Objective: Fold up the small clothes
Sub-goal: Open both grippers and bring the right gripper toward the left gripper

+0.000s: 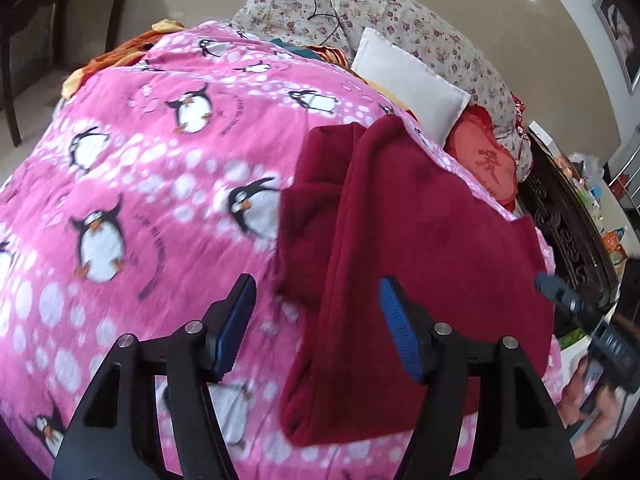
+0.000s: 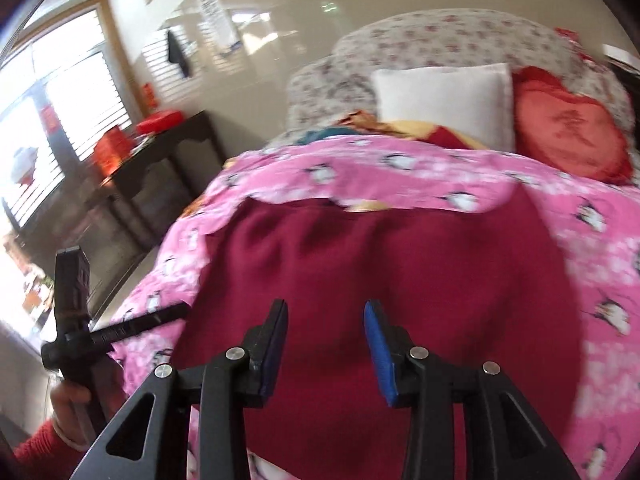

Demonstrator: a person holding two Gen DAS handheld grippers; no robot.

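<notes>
A dark red fleece garment [image 1: 420,248] lies partly folded on a pink penguin-print blanket [image 1: 140,160]; a fold runs lengthwise along its left side. My left gripper [image 1: 316,300] is open and empty, just above the garment's near left edge. In the right wrist view the same garment [image 2: 400,272] spreads wide on the blanket [image 2: 400,168]. My right gripper [image 2: 325,320] is open and empty above the garment's near part. The right gripper also shows at the right edge of the left wrist view [image 1: 560,292].
A white pillow [image 1: 412,80], a red heart-shaped cushion [image 1: 488,160] and a floral headboard cover [image 1: 400,20] lie at the bed's far end. A dark carved bed frame [image 1: 568,232] runs along the right. A dark wooden side table [image 2: 160,152] stands left of the bed.
</notes>
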